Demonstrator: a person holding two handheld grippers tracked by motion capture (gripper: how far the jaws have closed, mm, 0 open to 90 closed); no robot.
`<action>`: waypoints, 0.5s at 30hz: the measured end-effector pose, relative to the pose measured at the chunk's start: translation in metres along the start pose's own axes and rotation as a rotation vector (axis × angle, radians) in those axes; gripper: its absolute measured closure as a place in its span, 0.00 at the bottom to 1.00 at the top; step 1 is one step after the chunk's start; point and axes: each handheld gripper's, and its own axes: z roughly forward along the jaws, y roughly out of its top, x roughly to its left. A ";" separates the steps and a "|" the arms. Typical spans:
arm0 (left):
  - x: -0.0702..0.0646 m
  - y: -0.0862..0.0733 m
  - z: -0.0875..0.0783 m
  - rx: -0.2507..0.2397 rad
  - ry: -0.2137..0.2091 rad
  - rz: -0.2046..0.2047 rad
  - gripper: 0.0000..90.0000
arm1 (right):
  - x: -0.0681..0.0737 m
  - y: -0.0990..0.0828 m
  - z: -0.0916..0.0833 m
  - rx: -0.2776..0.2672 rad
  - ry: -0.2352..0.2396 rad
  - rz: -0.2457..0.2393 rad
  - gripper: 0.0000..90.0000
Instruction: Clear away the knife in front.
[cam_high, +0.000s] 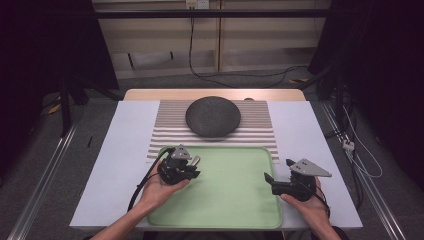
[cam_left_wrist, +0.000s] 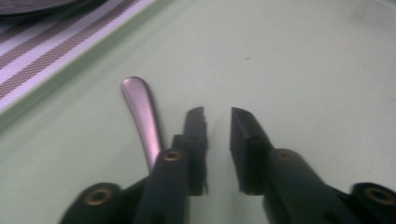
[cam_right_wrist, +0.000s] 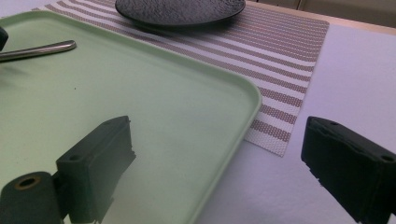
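Nearest thing to me is the green tray (cam_high: 225, 200), a smooth matte plastic one with rounded corners and a low raised rim, sat at the front of the table where both hands reach it easily. The left gripper (cam_high: 192, 169) hovers over its back left part with jaws nearly together and nothing between them; the metal utensil handle (cam_left_wrist: 142, 112), brushed, slim and curved, lies on the tray just beside the left jaw, so I'd guess the grab hasn't landed. The right gripper (cam_high: 270, 179) waits wide open and empty at the tray's right rim. Behind sits a dark, rough-textured round plate (cam_high: 213, 116) on a woven striped placemat (cam_high: 260, 131), probably the setting.
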 end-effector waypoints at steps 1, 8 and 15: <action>0.001 -0.001 0.002 0.010 0.000 0.001 0.94 | 0.000 0.000 0.000 0.002 0.000 0.000 0.10; 0.005 -0.005 0.008 0.082 0.032 -0.002 1.00 | 0.000 0.000 0.001 0.002 0.000 -0.002 0.10; 0.006 -0.005 0.006 0.100 0.057 -0.001 1.00 | 0.000 0.000 0.000 0.001 0.000 -0.002 0.10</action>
